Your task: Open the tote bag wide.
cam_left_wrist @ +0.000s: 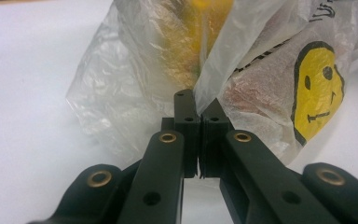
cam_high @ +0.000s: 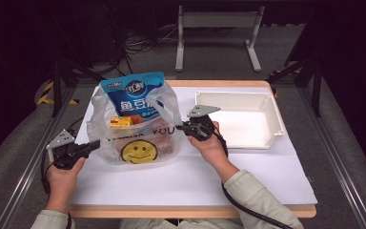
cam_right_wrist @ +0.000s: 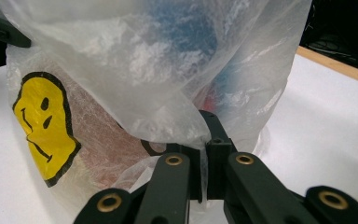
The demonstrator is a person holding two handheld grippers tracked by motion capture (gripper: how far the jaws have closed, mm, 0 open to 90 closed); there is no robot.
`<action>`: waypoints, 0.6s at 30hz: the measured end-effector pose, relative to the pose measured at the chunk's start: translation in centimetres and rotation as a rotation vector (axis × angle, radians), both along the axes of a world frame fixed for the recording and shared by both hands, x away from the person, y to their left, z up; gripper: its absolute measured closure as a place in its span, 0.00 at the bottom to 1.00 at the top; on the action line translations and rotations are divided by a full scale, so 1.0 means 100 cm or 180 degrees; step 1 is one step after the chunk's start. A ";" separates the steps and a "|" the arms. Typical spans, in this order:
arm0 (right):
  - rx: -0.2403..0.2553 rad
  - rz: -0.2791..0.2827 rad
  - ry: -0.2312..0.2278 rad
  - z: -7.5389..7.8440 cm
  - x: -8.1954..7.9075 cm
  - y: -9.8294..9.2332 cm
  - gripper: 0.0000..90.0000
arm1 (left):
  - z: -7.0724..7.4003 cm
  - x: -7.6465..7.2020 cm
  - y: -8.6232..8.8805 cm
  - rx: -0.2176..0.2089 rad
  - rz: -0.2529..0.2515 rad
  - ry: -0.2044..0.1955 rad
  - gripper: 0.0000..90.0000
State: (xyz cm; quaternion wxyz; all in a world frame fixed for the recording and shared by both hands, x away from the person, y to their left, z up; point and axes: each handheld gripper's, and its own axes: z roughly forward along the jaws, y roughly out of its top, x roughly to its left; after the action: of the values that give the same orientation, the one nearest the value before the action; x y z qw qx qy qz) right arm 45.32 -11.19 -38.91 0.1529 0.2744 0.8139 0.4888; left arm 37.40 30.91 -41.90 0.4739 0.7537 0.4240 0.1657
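A clear plastic bag (cam_high: 119,138) with a yellow smiley face (cam_high: 139,151) stands on the white table top (cam_high: 195,176). A blue snack packet (cam_high: 132,93) sticks out of its top, above orange and red packs. My left gripper (cam_high: 95,143) is at the bag's left edge, and in the left gripper view its jaws (cam_left_wrist: 198,105) are shut on a fold of the bag's film (cam_left_wrist: 135,84). My right gripper (cam_high: 181,127) is at the bag's right side, and it (cam_right_wrist: 207,130) is shut on the film (cam_right_wrist: 168,70) there too.
An empty white tray (cam_high: 271,114) sits to the right of the bag, close behind my right hand. The wooden table edge (cam_high: 190,211) runs along the front. Metal rails flank the table, and a stand's legs (cam_high: 252,52) rise behind it.
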 end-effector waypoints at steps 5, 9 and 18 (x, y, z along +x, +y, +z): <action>0.0071 -0.0034 0.0085 -0.009 -0.004 -0.004 0.99 | -0.005 0.003 -0.003 0.0054 -0.0060 0.0135 0.98; 0.0115 -0.0052 0.0140 -0.016 -0.006 -0.007 0.99 | -0.007 0.003 -0.004 0.0078 -0.0084 0.0232 0.98; -0.0013 -0.0011 0.0192 -0.025 -0.008 -0.004 0.99 | -0.013 0.006 -0.002 0.0117 -0.0102 0.0429 0.97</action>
State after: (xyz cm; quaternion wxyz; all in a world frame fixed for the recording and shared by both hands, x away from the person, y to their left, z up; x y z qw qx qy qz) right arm 44.49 -11.57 -41.38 0.1297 0.2902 0.8186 0.4784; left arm 37.98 30.68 -43.21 0.4329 0.7785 0.4398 0.1147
